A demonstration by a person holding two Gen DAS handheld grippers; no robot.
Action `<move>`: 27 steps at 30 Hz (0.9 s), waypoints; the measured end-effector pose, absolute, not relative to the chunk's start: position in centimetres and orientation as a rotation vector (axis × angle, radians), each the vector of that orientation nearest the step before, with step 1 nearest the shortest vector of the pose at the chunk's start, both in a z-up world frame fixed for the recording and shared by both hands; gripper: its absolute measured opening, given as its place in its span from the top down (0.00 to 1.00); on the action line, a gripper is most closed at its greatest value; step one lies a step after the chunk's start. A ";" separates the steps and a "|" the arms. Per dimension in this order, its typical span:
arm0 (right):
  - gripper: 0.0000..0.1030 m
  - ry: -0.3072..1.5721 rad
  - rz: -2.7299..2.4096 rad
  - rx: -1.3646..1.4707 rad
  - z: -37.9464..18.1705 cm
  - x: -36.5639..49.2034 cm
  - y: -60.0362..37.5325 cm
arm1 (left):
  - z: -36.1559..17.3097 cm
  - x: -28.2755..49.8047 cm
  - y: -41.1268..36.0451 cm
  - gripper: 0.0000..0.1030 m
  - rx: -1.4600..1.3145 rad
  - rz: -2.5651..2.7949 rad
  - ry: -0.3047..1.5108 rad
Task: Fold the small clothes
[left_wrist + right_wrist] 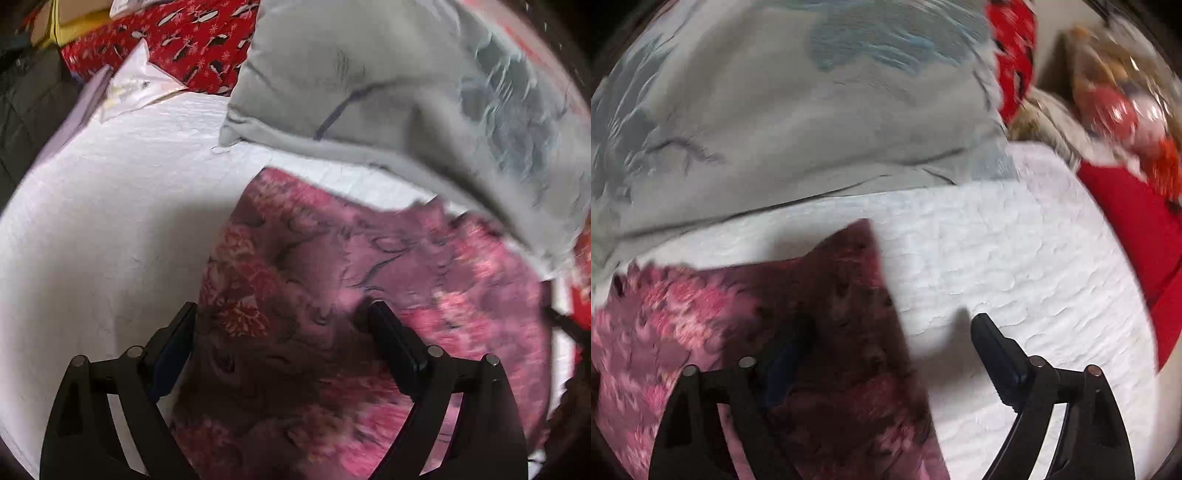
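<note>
Left wrist view shows the pink floral cloth (332, 277) spread flat on the white quilted pad (110, 221) through the lower right of the frame, likely laid out for folding. The left gripper (282, 314) hangs over it, jaws wide and empty. The right gripper (890, 325), also open and empty, straddles its right edge, probably lining up a pinch, while a grey printed cloth (775, 110) waits along the top.

Pink floral cloth (332, 295), white sheet (110, 221)
</note>
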State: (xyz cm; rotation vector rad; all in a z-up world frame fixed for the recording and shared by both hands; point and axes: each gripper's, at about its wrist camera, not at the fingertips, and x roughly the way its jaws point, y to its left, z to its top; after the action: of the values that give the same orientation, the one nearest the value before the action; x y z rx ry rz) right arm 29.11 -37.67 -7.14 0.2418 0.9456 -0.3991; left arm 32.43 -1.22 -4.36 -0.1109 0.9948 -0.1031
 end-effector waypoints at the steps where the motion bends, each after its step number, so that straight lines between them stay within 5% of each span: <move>1: 0.25 0.926 -0.340 0.263 -6.3 28.4 -37.0 | -3.8 32.0 -0.9 0.10 -0.131 -0.115 0.981; 9: 0.19 1.057 -0.181 0.169 -8.9 24.4 -32.6 | -5.3 27.6 -3.0 0.10 0.034 -0.194 1.070; 17: 0.15 0.960 -0.077 0.103 -5.3 21.5 -25.7 | -5.8 25.7 1.7 0.10 -0.020 -0.261 1.188; 20: 0.13 1.118 -0.056 0.021 -9.2 22.6 -23.3 | -6.0 25.3 3.5 0.11 -0.091 -0.291 1.239; 27: 0.13 0.927 0.048 -0.078 -5.0 20.1 -15.9 | -2.6 25.2 11.4 0.14 -0.271 -0.203 1.209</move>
State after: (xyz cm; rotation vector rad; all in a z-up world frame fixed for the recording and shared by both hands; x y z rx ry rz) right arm 20.14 -15.87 -5.00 -0.0781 0.9265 0.0476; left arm 25.20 11.43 -2.64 -0.2715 1.2088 -0.2035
